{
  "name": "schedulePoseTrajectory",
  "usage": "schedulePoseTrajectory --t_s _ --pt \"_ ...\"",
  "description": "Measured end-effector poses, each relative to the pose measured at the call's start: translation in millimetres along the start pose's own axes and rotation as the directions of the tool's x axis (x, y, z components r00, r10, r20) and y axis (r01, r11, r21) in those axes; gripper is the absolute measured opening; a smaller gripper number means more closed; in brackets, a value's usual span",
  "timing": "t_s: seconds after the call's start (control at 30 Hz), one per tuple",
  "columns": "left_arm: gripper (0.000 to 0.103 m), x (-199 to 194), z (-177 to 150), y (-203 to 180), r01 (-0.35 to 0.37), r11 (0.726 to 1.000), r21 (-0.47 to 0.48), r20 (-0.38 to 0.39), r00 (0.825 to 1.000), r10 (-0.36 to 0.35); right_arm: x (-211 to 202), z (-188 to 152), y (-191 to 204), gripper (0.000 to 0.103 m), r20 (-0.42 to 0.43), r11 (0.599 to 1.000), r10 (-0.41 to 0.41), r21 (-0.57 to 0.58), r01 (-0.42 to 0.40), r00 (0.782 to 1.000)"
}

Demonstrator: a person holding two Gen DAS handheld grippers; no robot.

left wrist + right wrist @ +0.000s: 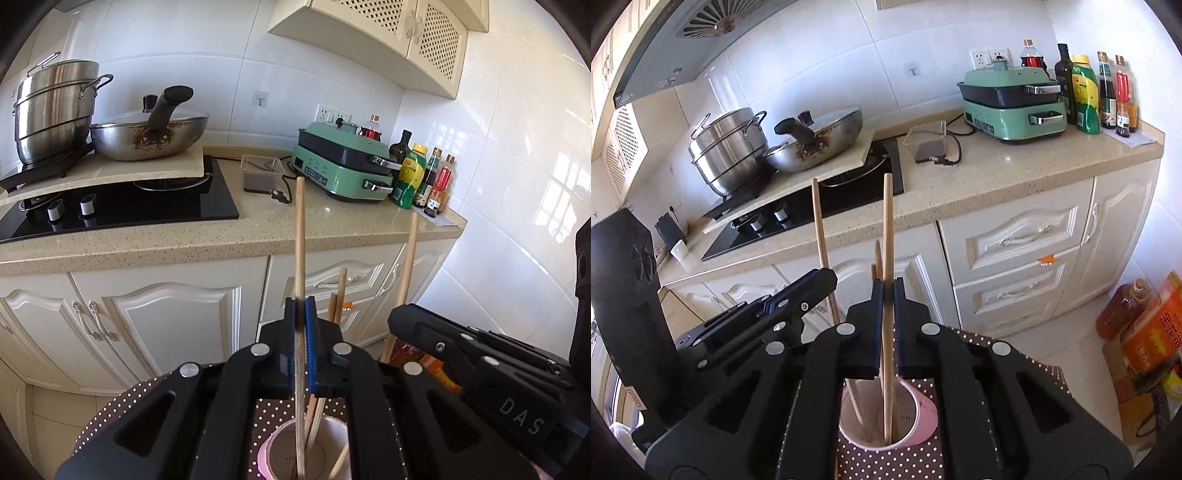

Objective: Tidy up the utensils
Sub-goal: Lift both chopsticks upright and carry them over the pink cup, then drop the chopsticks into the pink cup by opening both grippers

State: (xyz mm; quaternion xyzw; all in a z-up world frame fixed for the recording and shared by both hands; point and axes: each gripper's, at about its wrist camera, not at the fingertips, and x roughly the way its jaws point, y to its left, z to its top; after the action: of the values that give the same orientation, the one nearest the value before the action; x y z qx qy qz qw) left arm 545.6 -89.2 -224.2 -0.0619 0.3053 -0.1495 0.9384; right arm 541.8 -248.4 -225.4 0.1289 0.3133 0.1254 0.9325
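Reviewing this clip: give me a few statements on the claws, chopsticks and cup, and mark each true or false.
1. The left claw is shut on a chopstick. True.
2. The right claw is open and empty. False: it is shut on a chopstick.
3. The pink cup already holds other chopsticks. True.
4. The cup stands on the stone counter. False: it stands on a dotted brown cloth.
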Motion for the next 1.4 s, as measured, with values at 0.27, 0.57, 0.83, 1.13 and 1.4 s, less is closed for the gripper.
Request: schedulePoseTrajectory --t_s 0.27,0.57,0.83,1.13,1.4 --pt "0.005 -9.4 -17.3 6.1 -0.003 1.000 0.003 -0.053 0.999 0.003 -5.2 -17.4 4.2 0.006 -0.034 1.000 -0.008 0.001 0.008 0.999" --pt "0.006 -15.6 -30.2 9.0 0.006 1.000 0.011 -0.116 0.993 -0.005 -9.2 -29.9 10.0 0.006 -0.060 1.000 -0.024 0.006 0.025 0.998" --pt "0.024 -21.2 -36.9 12.9 -0.006 1.000 0.005 -0.163 0.987 0.007 -12.2 -37.9 12.8 0.006 -0.073 0.999 -0.038 0.012 0.039 0.997" --pt "0.026 -36.4 -41.9 16.7 -0.034 0.999 0.017 -0.170 0.985 0.036 -13.8 -47.2 13.3 0.006 -0.100 0.997 -0.055 0.042 0.060 0.993" --pt "0.032 -51.5 -47.3 21.0 -0.061 0.998 0.029 -0.182 0.981 0.065 -19.7 -52.1 18.4 0.007 -0.104 0.996 -0.054 0.062 0.061 0.993"
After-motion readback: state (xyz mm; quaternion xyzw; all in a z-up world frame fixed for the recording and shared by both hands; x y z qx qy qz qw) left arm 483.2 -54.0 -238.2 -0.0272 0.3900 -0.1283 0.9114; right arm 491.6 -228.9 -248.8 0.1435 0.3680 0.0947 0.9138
